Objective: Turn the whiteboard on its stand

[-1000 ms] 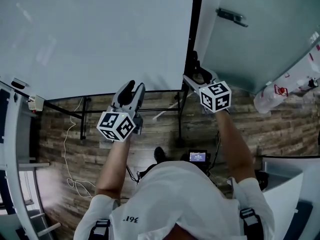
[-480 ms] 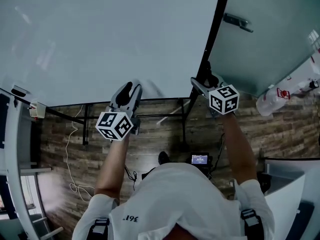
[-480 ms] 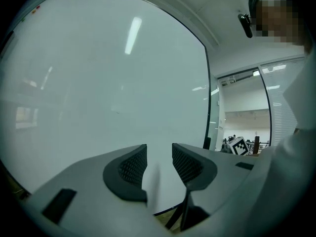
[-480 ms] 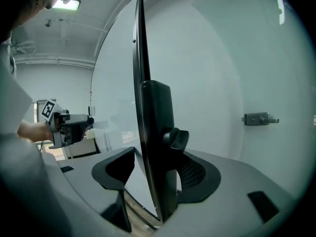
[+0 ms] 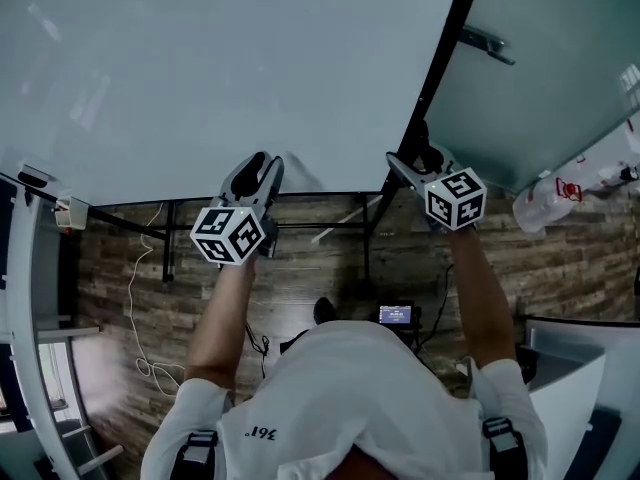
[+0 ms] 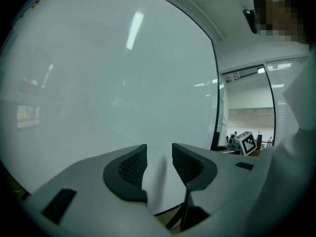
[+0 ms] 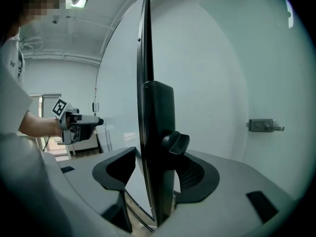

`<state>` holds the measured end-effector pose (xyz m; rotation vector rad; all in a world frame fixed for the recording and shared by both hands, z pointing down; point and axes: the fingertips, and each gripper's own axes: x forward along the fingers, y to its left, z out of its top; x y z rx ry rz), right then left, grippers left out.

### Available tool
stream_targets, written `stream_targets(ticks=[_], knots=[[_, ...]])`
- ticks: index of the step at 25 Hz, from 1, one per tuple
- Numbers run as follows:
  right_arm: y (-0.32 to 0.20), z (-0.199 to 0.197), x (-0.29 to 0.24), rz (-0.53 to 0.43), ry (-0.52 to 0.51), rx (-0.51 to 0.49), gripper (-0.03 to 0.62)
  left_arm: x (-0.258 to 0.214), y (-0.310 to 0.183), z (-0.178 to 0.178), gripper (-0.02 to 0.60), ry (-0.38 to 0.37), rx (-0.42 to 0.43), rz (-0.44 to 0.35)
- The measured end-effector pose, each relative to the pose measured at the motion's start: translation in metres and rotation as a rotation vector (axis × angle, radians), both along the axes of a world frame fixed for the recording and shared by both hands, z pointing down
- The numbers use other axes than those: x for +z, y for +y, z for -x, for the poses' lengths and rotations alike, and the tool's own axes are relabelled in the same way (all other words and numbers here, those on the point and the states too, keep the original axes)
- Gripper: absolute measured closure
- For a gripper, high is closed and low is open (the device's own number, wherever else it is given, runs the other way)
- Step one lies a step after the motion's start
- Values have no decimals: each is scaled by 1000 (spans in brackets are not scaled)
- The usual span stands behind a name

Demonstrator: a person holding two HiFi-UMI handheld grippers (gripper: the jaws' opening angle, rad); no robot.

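The whiteboard [image 5: 220, 68] is a big white panel on a black stand and fills the upper left of the head view. My right gripper [image 5: 412, 158] straddles its right edge, where the black stand post [image 7: 158, 112] carries a knob [image 7: 177, 143]. Its jaws have just been closing with the post and board edge between them. A gap still shows at the left pad, so they stand open around the post. My left gripper [image 5: 265, 160] points at the board's face [image 6: 98, 83] near its lower edge. A narrow gap separates its fingers [image 6: 132, 166], and nothing is between them.
Black stand legs [image 5: 300, 230] cross the wooden floor under the board. A pale door with a metal handle [image 5: 487, 43] stands just right of the post. On the floor lie a white cable [image 5: 140, 298] and a small lit device [image 5: 395, 315]. A plastic bag [image 5: 560, 193] is at the right.
My left gripper has moved closer to the board's lower edge. The black post and my right gripper now sit farther right in the head view.
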<state>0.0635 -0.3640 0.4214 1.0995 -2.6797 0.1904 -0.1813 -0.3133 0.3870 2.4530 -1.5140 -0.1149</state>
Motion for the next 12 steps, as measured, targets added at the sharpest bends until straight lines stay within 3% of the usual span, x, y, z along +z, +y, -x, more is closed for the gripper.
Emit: stream_targets(ticks=[12], knots=[[-12, 3, -5, -35, 18, -17, 326, 17, -12, 16, 431, -18, -34, 41]])
